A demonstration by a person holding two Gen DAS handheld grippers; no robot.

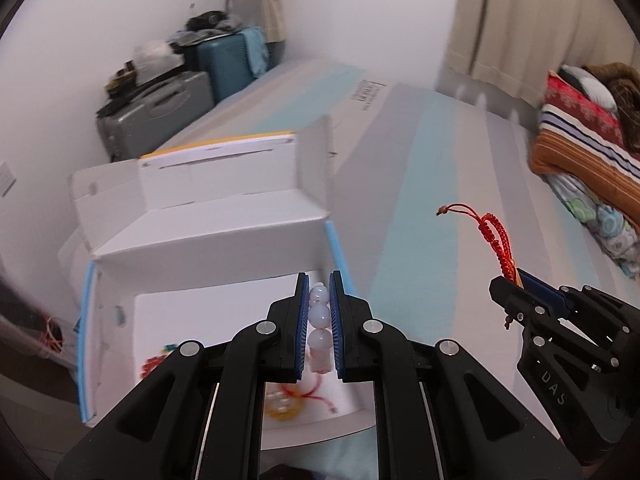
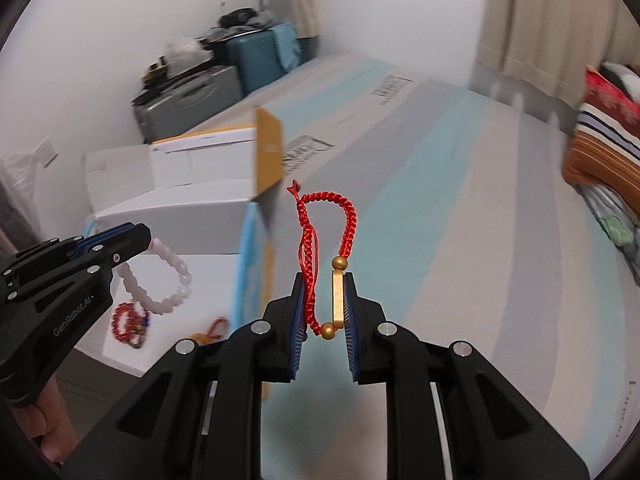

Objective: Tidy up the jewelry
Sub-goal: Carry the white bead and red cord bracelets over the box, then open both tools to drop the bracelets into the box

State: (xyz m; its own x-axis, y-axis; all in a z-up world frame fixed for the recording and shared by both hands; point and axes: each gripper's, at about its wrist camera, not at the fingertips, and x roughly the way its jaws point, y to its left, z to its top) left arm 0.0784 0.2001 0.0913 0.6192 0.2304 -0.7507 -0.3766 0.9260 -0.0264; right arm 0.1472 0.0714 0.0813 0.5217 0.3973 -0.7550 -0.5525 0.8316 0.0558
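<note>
My left gripper (image 1: 319, 285) is shut on a pale pink bead bracelet (image 1: 319, 314) and holds it over the open white box (image 1: 208, 236). From the right wrist view the bracelet (image 2: 160, 276) hangs as a loop from the left gripper (image 2: 144, 236) above the box floor. My right gripper (image 2: 323, 284) is shut on a red braided cord bracelet (image 2: 328, 208) with a gold bar (image 2: 338, 294), held above the striped bed; it also shows in the left wrist view (image 1: 496, 240), right of the box.
Inside the box lie a red bead bracelet (image 2: 128, 322), a red cord piece (image 2: 216, 326) and a yellow bead bracelet (image 1: 280, 404). The bed (image 2: 460, 220) stretches right. Folded blankets (image 1: 580, 140) sit far right, suitcases (image 1: 160, 112) by the wall.
</note>
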